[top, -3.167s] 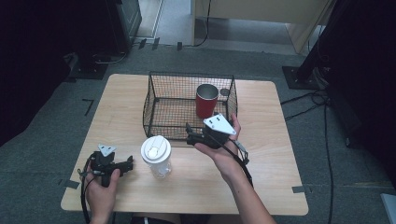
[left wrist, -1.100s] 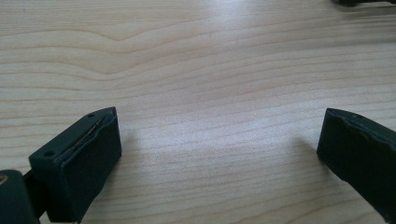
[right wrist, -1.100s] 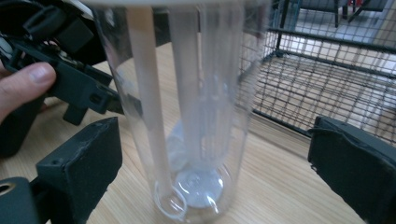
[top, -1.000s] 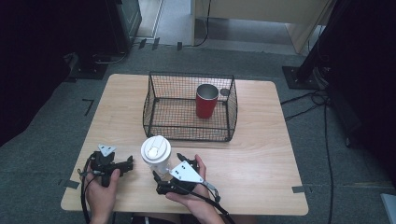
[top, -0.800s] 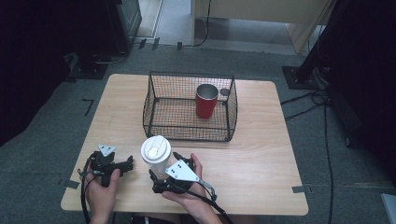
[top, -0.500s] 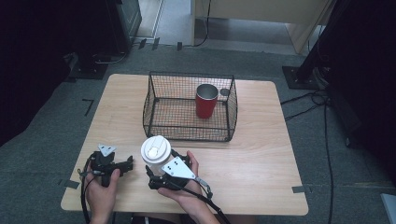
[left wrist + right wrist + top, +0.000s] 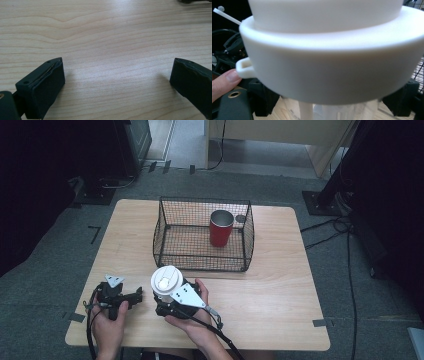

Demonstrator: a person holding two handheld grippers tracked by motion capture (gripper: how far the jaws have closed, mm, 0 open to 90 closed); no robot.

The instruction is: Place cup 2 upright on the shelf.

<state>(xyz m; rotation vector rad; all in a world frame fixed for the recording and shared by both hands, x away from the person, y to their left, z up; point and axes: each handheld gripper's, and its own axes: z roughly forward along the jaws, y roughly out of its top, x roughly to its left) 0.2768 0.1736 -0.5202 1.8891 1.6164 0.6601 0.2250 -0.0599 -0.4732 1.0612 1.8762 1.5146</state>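
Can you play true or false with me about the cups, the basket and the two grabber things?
1. The red cup stands inside the wire basket. True.
2. The cup with the white lid is in the basket too. False: it stands on the table, in front of the basket.
3. The left gripper is open over bare wood. True.
4. The right gripper is far from the lidded cup. False: it is right up against it, a jaw on each side of the cup.
5. The red cup lies on its side. False: it stands upright.
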